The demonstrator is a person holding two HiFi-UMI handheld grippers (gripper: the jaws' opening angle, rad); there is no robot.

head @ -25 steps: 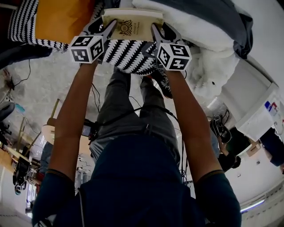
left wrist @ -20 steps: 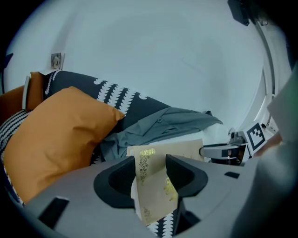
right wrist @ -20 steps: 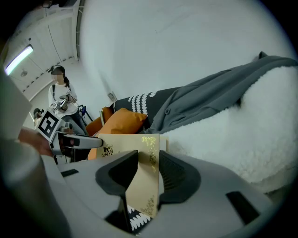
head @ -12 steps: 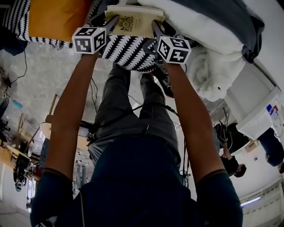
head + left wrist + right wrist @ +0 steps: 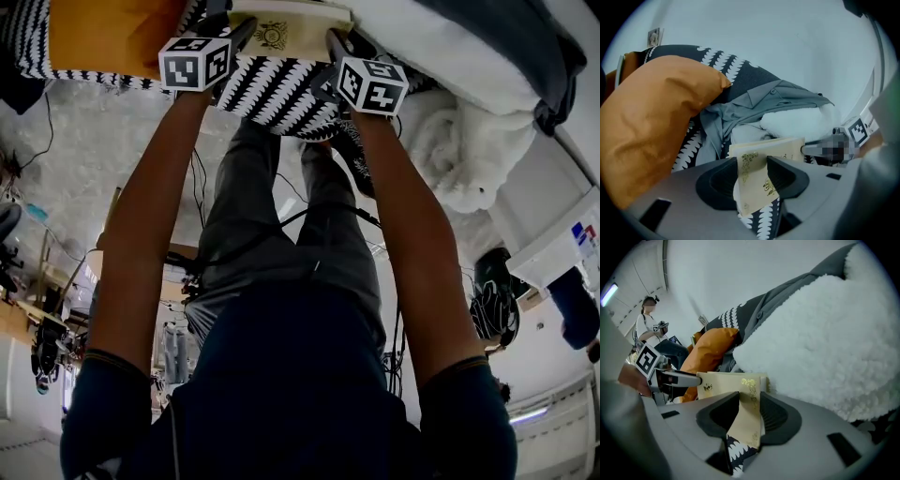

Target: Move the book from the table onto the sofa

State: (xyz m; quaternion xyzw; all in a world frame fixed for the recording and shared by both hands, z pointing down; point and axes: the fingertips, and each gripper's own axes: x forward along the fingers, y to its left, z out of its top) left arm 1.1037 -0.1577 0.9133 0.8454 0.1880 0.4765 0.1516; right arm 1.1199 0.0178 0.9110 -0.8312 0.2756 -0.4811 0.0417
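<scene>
- Our left gripper (image 5: 752, 164) pinches one edge of the cream, gold-ornamented book (image 5: 281, 33).
- Our right gripper (image 5: 750, 401) pinches the opposite edge.
- We hold the book over the black-and-white patterned sofa (image 5: 272, 103), between an orange cushion (image 5: 103, 33) and a white fleecy blanket (image 5: 450, 141).

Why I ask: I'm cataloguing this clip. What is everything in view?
book: one, cream with gold print, above the sofa, gripped at both side edges
sofa: one, black-and-white patterned, top of head view
cushion: one, orange, on sofa, head view's left
blanket: one, white fleecy, on sofa, head view's right
garment: one, grey, over the blanket
left tongs: one, grey and black, shut on book
right tongs: one, grey and black, shut on book
arms: two, bare with blue sleeves, reaching forward
</scene>
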